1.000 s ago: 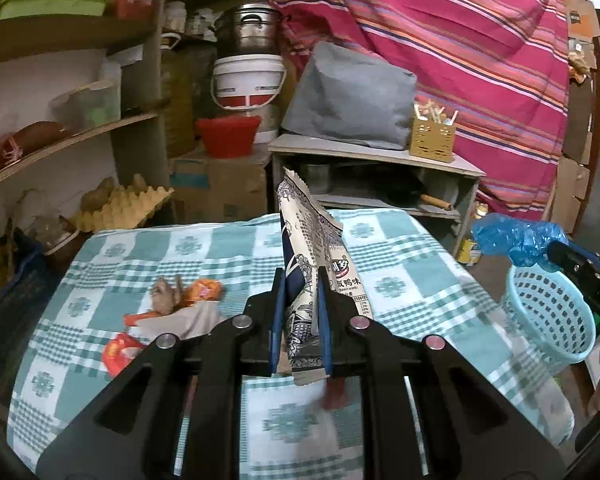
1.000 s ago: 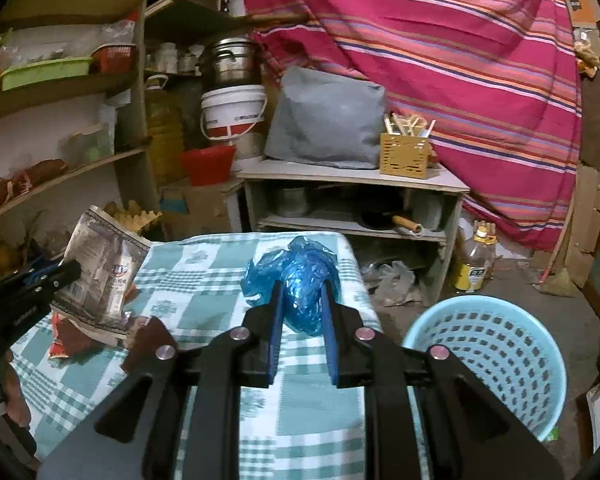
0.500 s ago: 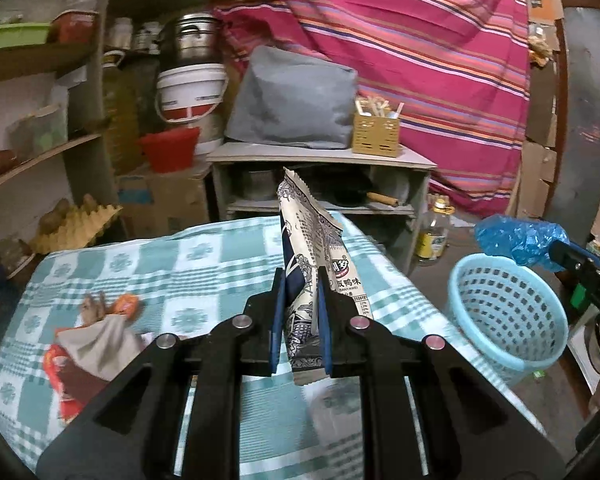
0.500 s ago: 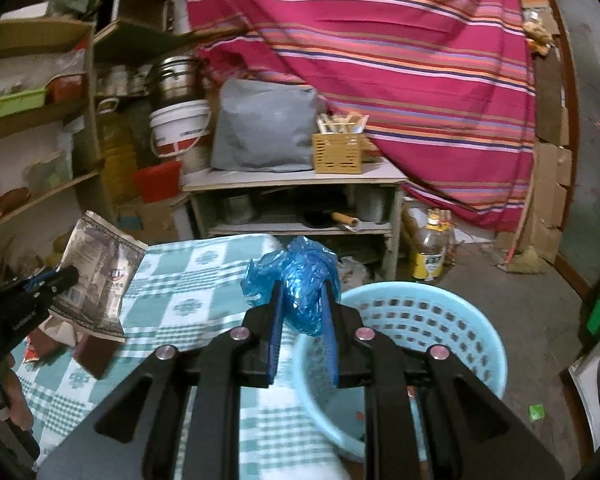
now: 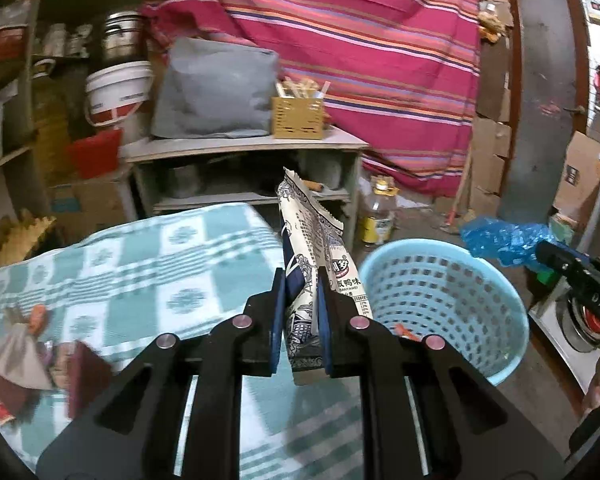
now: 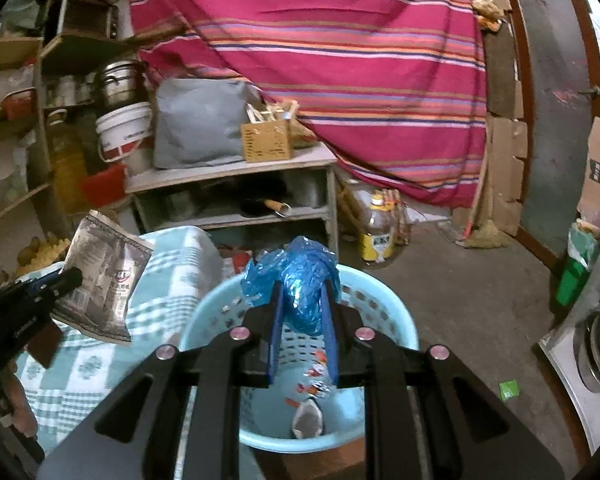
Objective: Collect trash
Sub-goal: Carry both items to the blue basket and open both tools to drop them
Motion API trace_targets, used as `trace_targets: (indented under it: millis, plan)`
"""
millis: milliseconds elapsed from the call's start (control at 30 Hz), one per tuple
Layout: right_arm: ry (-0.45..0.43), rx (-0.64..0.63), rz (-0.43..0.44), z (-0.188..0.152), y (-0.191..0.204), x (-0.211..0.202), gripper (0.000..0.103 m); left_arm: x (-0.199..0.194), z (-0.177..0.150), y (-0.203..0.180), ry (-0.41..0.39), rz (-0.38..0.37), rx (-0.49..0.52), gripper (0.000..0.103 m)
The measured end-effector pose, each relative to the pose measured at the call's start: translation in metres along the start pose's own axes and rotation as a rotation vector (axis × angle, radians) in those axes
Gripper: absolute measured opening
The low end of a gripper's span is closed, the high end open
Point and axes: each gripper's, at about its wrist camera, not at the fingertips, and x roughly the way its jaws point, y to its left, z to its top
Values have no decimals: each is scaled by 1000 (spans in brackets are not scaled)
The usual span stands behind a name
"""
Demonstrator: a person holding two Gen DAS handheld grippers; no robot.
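Trash carry: left hand-held gripper (image 5: 301,312) pinches snack wrapper (image 5: 314,248); right hand-held gripper (image 6: 303,322) pinches blue plastic bag (image 6: 296,276).
Both look light, limp, crinkly; mid-body pinch holds, should drop freely into basket (image 6: 384,300).

Both wrist views look forward and down (sharing the basket (image 5: 444,304))

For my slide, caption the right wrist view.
Right gripper holds crumpled blue plastic bag above light-blue perforated basket; left gripper carries a printed snack wrapper.
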Motion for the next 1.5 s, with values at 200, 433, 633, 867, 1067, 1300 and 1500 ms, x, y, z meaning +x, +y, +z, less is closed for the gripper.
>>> trace_targets:
  millis: [200,433,633,867,1067,1300,1500]
  plan:
    - [23,38,-15,-4,-20,12,18,25,-3,-32,15,-54,27,14]
    - [36,48,-20,-7,-23,18,18,45,-4,-52,49,-86,31,26]
    - [46,59,-34,-8,-24,21,18,44,-5,-57,41,-60,43,57]
    - [60,61,-25,-10,-19,28,18,30,-4,-35,16,-2,16,83]
    - [78,59,9,-8,-6,43,33,21,-6,-14,2,41,1,90]
    - [104,31,-14,-13,14,45,62,3,-2,21,-17,80,-47,96]
    - [64,-24,17,-11,44,24,76,-23,-4,53,-48,130,-67,98]
